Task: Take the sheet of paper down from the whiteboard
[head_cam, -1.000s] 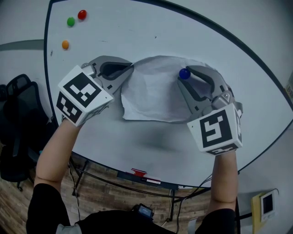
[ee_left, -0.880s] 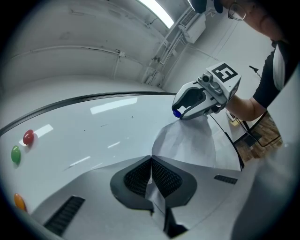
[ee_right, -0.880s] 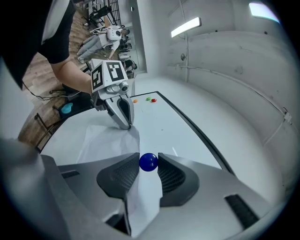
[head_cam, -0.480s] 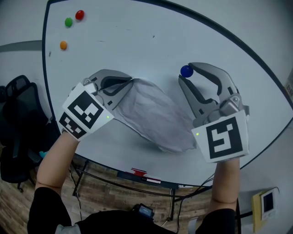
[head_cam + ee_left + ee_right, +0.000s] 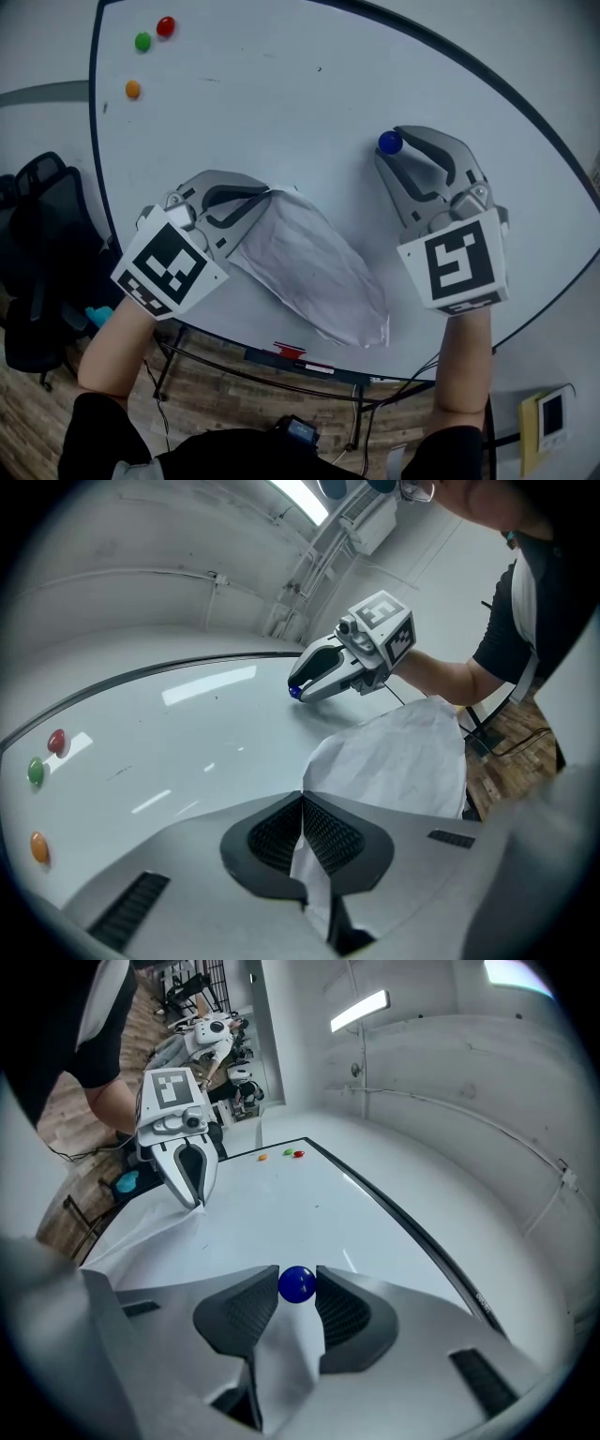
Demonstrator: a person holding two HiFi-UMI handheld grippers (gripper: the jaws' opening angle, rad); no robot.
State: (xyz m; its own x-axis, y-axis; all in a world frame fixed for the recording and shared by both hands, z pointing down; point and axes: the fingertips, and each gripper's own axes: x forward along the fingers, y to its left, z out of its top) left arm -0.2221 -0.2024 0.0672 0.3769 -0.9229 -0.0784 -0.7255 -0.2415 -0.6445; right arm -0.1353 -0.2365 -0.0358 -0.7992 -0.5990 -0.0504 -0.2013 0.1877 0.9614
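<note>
A crumpled white sheet of paper hangs free of the whiteboard, drooping toward its lower edge. My left gripper is shut on the sheet's upper left corner. In the left gripper view the paper is pinched between the dark pads and spreads out to the right. My right gripper is level against the board, shut on a round blue magnet. That magnet sits squeezed between both pads in the right gripper view, where the left gripper and paper show at left.
Red, green and orange magnets sit at the board's upper left corner. A pen tray with a red marker runs under the board. A black office chair stands at the left, over wood flooring.
The sheet came out from under the blue magnet and fell away from the board. My left gripper dropped lower with the corner in it. The right gripper stayed put with the magnet.
</note>
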